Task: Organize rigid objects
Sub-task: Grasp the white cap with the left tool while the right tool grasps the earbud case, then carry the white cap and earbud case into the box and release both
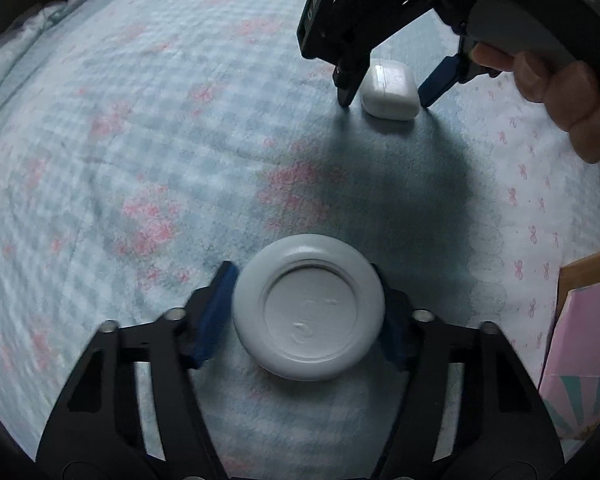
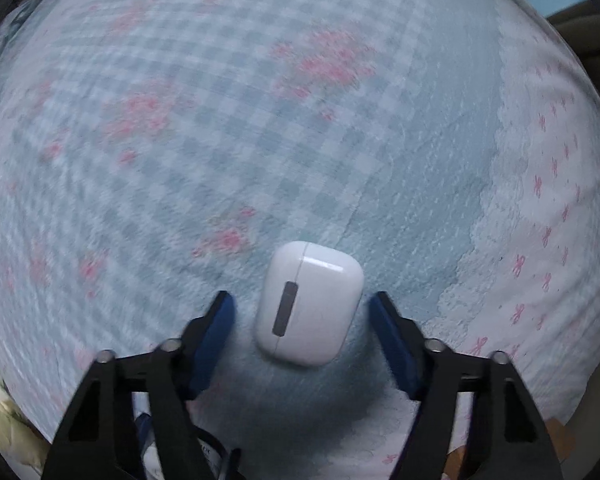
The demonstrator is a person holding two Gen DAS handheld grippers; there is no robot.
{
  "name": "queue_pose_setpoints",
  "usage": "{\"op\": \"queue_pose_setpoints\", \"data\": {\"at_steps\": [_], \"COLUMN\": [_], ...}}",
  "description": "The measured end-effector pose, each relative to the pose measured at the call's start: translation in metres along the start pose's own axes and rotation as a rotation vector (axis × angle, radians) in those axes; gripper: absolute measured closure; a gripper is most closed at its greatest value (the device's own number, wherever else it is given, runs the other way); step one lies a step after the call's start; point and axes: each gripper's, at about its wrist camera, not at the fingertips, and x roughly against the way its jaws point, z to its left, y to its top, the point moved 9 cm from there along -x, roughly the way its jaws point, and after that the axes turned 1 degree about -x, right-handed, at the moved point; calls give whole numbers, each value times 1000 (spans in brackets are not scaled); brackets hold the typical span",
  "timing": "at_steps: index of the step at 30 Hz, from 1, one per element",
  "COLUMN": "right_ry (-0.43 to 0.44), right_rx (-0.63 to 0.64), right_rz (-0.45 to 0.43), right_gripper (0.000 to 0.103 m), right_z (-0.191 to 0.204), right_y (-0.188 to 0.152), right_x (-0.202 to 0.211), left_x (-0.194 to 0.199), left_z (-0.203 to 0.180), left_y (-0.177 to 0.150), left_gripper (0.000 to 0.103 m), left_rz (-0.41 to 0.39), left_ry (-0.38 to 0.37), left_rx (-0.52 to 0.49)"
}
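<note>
Left gripper (image 1: 306,312): jaws set wide, one blue pad on each side of a round white plastic lid (image 1: 308,308). The pad at 9 o'clock lies just beside the lid's rim; the pad at 3 o'clock is mostly hidden behind the rim, so contact on that side cannot be confirmed. The lid is a smooth disc with a thick rounded outer ring and a recessed flat centre. It lies on the bed (image 1: 140,140).

Right gripper (image 2: 302,322): jaws wide open, holding nothing. A glossy white earbud case (image 2: 310,304), a rounded rectangle with a lid seam and a grey hinge strip, lies between the blue pads with bedding showing on both sides. In the left wrist view this gripper (image 1: 384,100) stands at 1 o'clock, its tips down on either side of the case (image 1: 388,90).

Bedding: nubbly blue-and-white checked cover with pink flowers; at 3 o'clock, a white sheet (image 1: 528,184) with pink bows. A pink box (image 1: 580,340) shows at 4 o'clock.
</note>
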Motion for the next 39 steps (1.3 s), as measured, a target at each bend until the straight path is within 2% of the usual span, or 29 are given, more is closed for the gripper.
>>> {"op": "queue_pose_setpoints", "data": {"at_steps": [1,3,14,23,29,32,39], "right_ry": [-1,4,33,99,167,196,259], "right_rx": [-9,-25,-18,-8,-24,-43,-120], "right_rz": [-6,-16,-51,-118,-192,-234,-346], "right_gripper": [48,60,61,61,61,61,61], "right_z": [-2,-7,-14,-18,-25,-11,-63], "right_y": [-1,-2,-14,-42,-75,-76,-146], "right_x": [1,2,15,55,110,146,239], "left_x": [1,0,17,64,115,148,223], "left_z": [-1,-3,9,11,11,3,-40], "left_y": [0,0,-2,5,20,21,18], "left_gripper": [50,50,50,50,50,50,50], "left_rz": [-4,-8,-15,-62,-116,-141,-175], "left_ry": [-3,-7,-36,-34,-48,-61,-109], "left_rx": [-3,-9,47,47,40,20,-57]}}
